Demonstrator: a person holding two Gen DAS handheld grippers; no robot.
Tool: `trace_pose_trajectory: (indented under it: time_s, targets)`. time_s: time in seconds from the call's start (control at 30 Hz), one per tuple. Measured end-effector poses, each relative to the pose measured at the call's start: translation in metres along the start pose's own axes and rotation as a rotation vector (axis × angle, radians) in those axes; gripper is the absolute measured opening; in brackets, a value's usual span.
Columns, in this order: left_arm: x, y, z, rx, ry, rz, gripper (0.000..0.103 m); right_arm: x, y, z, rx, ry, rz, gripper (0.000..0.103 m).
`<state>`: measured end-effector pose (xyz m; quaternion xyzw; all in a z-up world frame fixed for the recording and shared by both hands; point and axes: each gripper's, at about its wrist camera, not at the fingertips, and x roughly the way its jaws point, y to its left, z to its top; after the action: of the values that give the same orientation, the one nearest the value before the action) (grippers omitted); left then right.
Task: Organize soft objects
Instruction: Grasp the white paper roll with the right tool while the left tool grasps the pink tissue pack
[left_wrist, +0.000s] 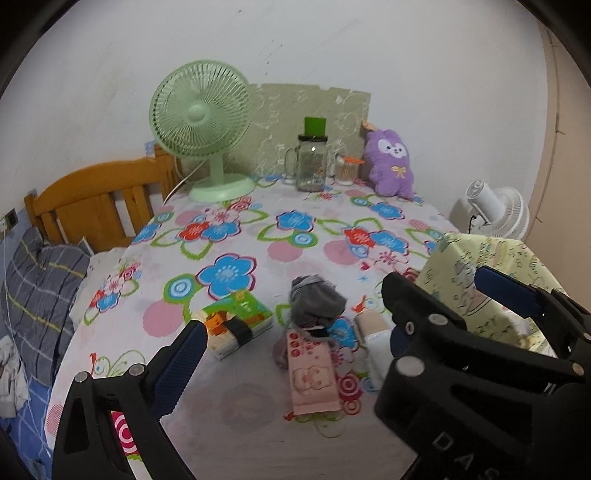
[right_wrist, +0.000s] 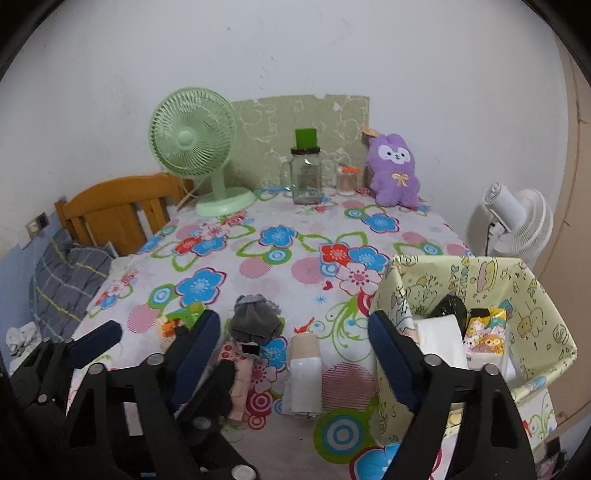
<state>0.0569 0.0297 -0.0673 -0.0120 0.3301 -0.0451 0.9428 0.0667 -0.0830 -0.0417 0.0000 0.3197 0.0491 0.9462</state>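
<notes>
While both grippers hang over the flowered table (left_wrist: 240, 229), left gripper (left_wrist: 291, 328) and right gripper (right_wrist: 295, 328) gape, jaws empty. Pink towel (left_wrist: 314, 373), white roll (right_wrist: 304, 373) and grey sock (left_wrist: 314, 302) lie between them; bin (right_wrist: 535, 295) right; purple plush (right_wrist: 395, 170) far back.

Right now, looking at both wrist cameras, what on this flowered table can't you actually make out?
- Yellow cartoon-print fabric bin: in the left wrist view the right gripper covers its inside; the right wrist view shows only the top items.
- Green packet: in the right wrist view a blue finger hides most of it.
- Pink printed cloth: likewise mostly hidden there.
- Small clear jar with orange lid: contents too small to identify.
</notes>
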Motion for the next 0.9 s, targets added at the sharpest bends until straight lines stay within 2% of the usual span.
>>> trace_pose_trajectory:
  time_s: [0.4,0.67,0.73,0.9]
  targets:
    - [0.023,0.008,-0.016,0.003,0.066,0.012,0.097,0.036,0.01,-0.016,-0.014,0.094,0.024,0.077]
    - [0.042,0.003,-0.023,0.001,0.121,-0.005,0.094,0.058,0.006,-0.026,-0.001,0.152,-0.014,0.072]
    - [0.046,0.001,-0.025,-0.006,0.132,-0.015,0.094,0.063,0.005,-0.027,0.001,0.168,-0.02,0.067]
    - [0.057,0.001,-0.029,-0.006,0.159,-0.019,0.094,0.076,0.001,-0.033,0.017,0.212,-0.035,0.065]
